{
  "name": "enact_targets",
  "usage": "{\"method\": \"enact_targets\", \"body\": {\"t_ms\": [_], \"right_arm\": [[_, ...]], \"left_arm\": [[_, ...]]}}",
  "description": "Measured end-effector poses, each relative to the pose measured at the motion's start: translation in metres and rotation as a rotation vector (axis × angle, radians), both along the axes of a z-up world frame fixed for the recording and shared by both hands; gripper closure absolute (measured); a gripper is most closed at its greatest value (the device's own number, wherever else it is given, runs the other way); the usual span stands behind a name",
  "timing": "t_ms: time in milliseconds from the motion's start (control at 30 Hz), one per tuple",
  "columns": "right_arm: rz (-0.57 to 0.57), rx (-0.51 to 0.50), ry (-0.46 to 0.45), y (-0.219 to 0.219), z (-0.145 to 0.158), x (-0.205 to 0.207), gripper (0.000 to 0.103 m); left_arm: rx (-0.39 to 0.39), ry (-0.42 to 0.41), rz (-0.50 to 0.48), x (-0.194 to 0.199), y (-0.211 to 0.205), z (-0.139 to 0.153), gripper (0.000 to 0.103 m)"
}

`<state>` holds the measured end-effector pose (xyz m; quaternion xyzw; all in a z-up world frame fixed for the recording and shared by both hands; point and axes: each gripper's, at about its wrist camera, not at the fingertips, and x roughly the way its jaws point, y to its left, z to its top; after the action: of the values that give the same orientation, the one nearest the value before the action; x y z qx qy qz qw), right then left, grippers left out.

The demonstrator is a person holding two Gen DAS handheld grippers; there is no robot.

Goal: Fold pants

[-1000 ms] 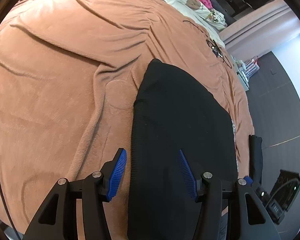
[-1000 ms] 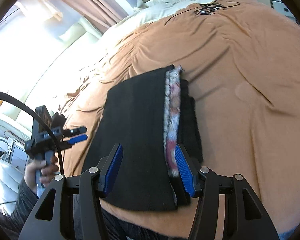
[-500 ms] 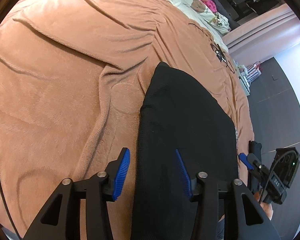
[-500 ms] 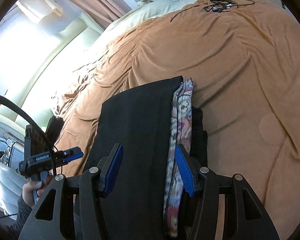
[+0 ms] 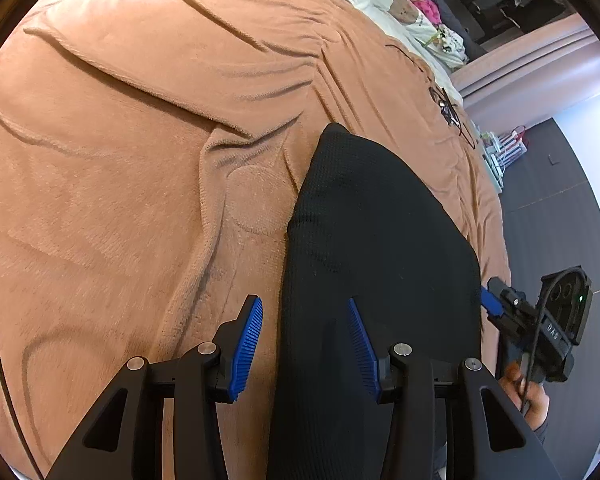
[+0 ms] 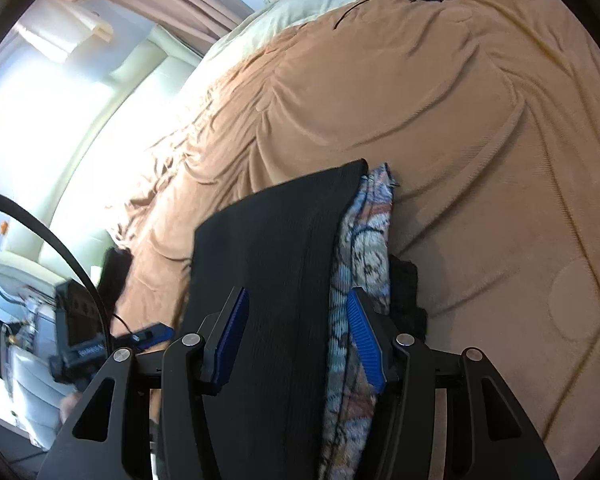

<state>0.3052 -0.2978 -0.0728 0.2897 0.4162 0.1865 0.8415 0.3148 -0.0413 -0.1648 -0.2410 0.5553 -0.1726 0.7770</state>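
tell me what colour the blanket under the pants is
Light brown, a tan plush blanket; the left wrist view shows it best.

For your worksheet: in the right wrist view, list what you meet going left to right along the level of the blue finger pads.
Left gripper → black pants → patterned fabric → brown blanket.
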Motion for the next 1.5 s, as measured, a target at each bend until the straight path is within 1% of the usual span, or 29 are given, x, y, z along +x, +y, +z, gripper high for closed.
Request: {"method": "enact_targets", "body": {"t_ms": [33,100,133,300,400,567,800,900,1033,1233,1300,1367,1400,1433,1500], "right_arm": [[-0.001,0.019,-0.005,-0.002,0.0,0.002,0.054],[-0.001,0.073,-0.019,-0.006,0.001,0.005,0.058],[-0.002,0.083,-0.019,-0.008,0.0,0.007,0.058],[-0.032,0.043,0.007,-0.011,-0.006,0.018,0.058],[-0.049,0.003,0.005,-0.009,0.0,0.018,0.058],[-0.052,0.032,0.032,-0.012,-0.002,0.019,0.058],[-0.049,0.08,0.106,-0.018,-0.015,0.033,0.058],[-0.048,0.104,0.109,-0.022,-0.011,0.038,0.058],[-0.039,0.138,0.075,-0.025,-0.004,0.041,0.058],[-0.031,0.114,0.112,-0.021,-0.017,0.051,0.058],[-0.03,0.078,0.12,-0.017,-0.016,0.053,0.067],[-0.026,0.031,0.133,-0.013,-0.013,0.056,0.092],[-0.023,0.019,0.134,-0.011,-0.011,0.057,0.094],[-0.02,0.009,0.132,-0.011,-0.009,0.057,0.098],[-0.022,-0.018,0.117,-0.008,-0.002,0.056,0.1]], "left_arm": [[0.0,0.002,0.0,0.001,0.0,-0.001,0.056],[-0.002,0.005,0.002,0.001,0.001,-0.002,0.056],[-0.003,0.005,0.003,0.001,0.001,-0.002,0.056],[-0.001,0.005,0.006,0.001,0.003,-0.002,0.056],[0.0,0.004,0.008,0.002,0.004,-0.002,0.056],[-0.003,0.011,0.011,0.003,0.006,-0.004,0.056],[-0.006,0.019,0.009,0.004,0.005,-0.007,0.056],[-0.006,0.021,0.01,0.004,0.005,-0.008,0.056],[-0.007,0.023,0.01,0.004,0.005,-0.008,0.056],[-0.007,0.028,0.001,0.003,0.003,-0.01,0.056],[-0.005,0.03,-0.009,0.003,-0.001,-0.011,0.056],[-0.002,0.036,-0.025,0.001,-0.006,-0.013,0.058],[0.0,0.04,-0.032,0.001,-0.008,-0.015,0.062],[0.001,0.044,-0.037,0.001,-0.009,-0.016,0.063],[0.006,0.048,-0.044,0.0,-0.011,-0.017,0.063]]}}
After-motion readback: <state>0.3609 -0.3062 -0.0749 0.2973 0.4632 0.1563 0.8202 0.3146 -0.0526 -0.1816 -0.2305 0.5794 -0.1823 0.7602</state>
